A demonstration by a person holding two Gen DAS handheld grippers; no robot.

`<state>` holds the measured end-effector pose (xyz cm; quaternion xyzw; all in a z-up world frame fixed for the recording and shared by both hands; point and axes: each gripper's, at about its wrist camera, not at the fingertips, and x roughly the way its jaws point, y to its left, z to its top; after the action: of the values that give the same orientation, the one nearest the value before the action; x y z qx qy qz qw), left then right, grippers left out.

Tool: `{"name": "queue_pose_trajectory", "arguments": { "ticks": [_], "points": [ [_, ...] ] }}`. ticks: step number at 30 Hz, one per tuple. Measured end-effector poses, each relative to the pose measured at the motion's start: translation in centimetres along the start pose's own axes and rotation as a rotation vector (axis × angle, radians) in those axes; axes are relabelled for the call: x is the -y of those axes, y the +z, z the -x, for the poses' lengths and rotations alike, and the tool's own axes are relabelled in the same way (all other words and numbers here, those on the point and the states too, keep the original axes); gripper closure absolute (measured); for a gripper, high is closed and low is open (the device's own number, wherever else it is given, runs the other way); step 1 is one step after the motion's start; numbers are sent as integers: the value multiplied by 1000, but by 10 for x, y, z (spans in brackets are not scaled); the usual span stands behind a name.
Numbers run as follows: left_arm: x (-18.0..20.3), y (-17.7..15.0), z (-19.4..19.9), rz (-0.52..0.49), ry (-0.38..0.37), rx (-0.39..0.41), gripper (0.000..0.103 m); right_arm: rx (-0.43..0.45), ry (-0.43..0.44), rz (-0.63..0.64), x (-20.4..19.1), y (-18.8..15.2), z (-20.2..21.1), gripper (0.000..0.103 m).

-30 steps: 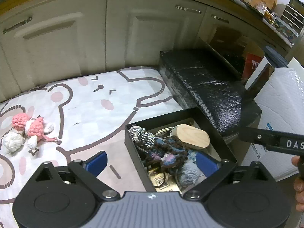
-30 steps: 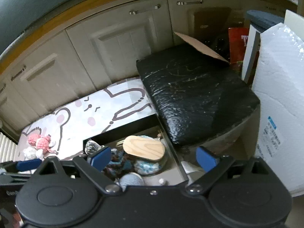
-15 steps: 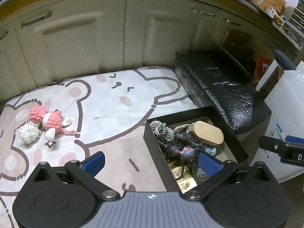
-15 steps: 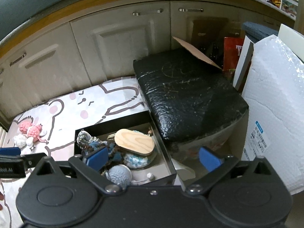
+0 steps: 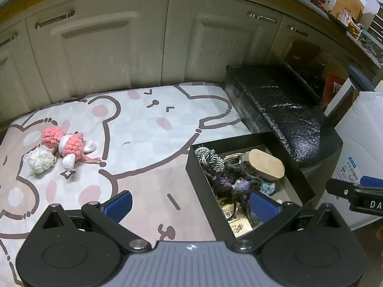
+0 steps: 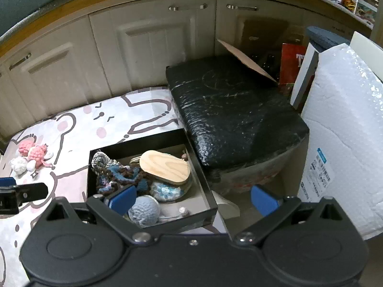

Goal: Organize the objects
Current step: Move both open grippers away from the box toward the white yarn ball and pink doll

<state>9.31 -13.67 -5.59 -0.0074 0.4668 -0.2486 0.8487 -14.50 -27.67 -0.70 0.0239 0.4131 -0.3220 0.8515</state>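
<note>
Left wrist view
Left gripper (image 5: 190,203): blue-padded jaws wide apart, holding nothing.
Pink crocheted yarn doll (image 5: 68,144): near the left edge of the bear-print mat (image 5: 143,129), touching a white yarn ball (image 5: 40,159).
Black open rectangular box (image 5: 203,174): mat's right edge.

Right wrist view
Right gripper (image 6: 194,197): jaws wide apart, empty.
Oval wooden lid (image 6: 165,166): inside the box, above a light-blue crocheted ball (image 6: 144,210).

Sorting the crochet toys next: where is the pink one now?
In the left wrist view the pink crochet toy lies at the left on the bear-print mat, touching a white yarn ball, well apart from the black box.
</note>
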Motion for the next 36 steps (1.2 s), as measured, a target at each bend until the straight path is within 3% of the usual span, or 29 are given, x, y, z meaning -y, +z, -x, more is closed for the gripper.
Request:
{"name": "queue_pose_trajectory", "arguments": {
  "ticks": [19,36],
  "points": [
    [-57,8,4,57,53,17,0,10,60,50,-38,9,-13,0],
    [-139,-7,37,117,151,45,0,31,215,172,-128,17,-19,0]
  ]
}}
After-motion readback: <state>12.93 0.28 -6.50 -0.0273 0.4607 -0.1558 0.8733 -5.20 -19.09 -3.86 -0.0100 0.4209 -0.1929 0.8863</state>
